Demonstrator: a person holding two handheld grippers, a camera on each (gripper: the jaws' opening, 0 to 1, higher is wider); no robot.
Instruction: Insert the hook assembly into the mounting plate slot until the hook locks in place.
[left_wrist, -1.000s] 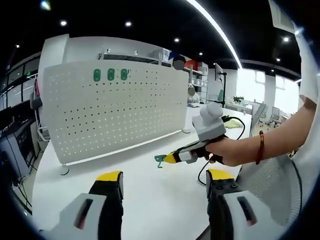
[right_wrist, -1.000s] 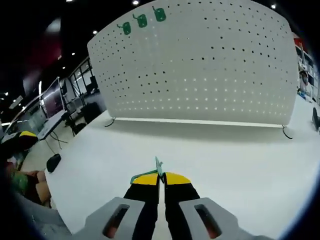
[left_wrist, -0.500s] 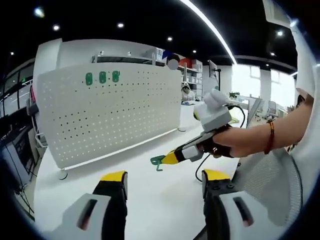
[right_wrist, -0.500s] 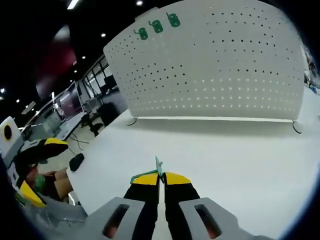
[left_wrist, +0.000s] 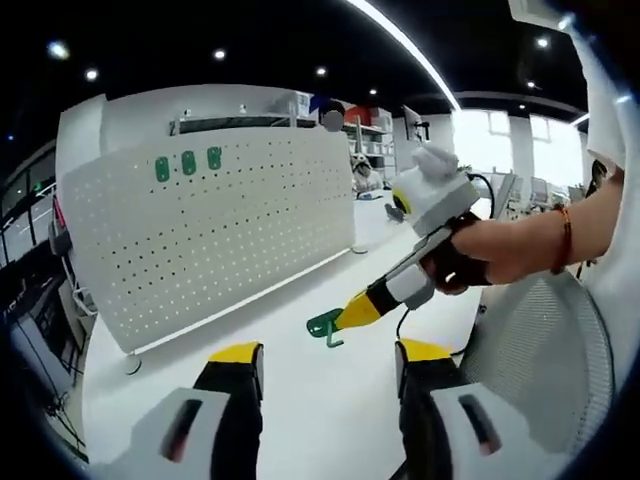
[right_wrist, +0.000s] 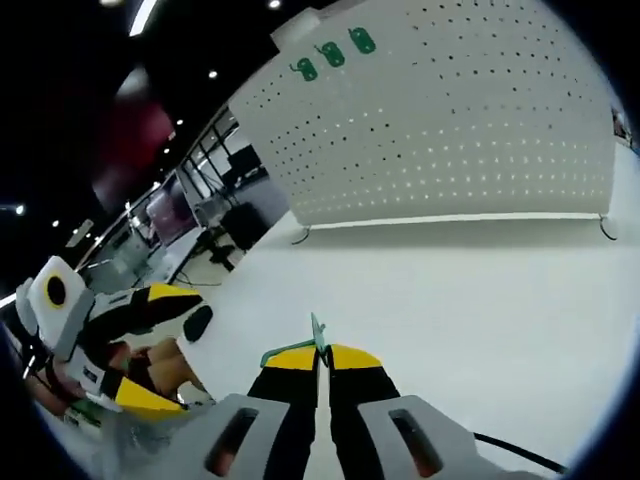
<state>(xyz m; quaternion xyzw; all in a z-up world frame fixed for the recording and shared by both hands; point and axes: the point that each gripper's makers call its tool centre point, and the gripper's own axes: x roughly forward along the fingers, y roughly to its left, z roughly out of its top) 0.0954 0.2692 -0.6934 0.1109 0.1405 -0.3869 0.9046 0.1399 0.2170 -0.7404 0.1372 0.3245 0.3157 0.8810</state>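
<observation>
Carrying the hook (right_wrist: 315, 335), we keep the right gripper (right_wrist: 321, 357) clamped on it above the table (right_wrist: 480, 300). We aim for a free hole on the pegboard (right_wrist: 460, 120), beside three mounted hooks (right_wrist: 332, 55). Left gripper (left_wrist: 325, 365) idles, jaws apart.

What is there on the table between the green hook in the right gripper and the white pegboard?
Only bare white table. In the right gripper view, nothing lies between the green hook, pinched in the right gripper, and the pegboard.

Green hook (right_wrist: 316, 335) mostly between jaws
</observation>
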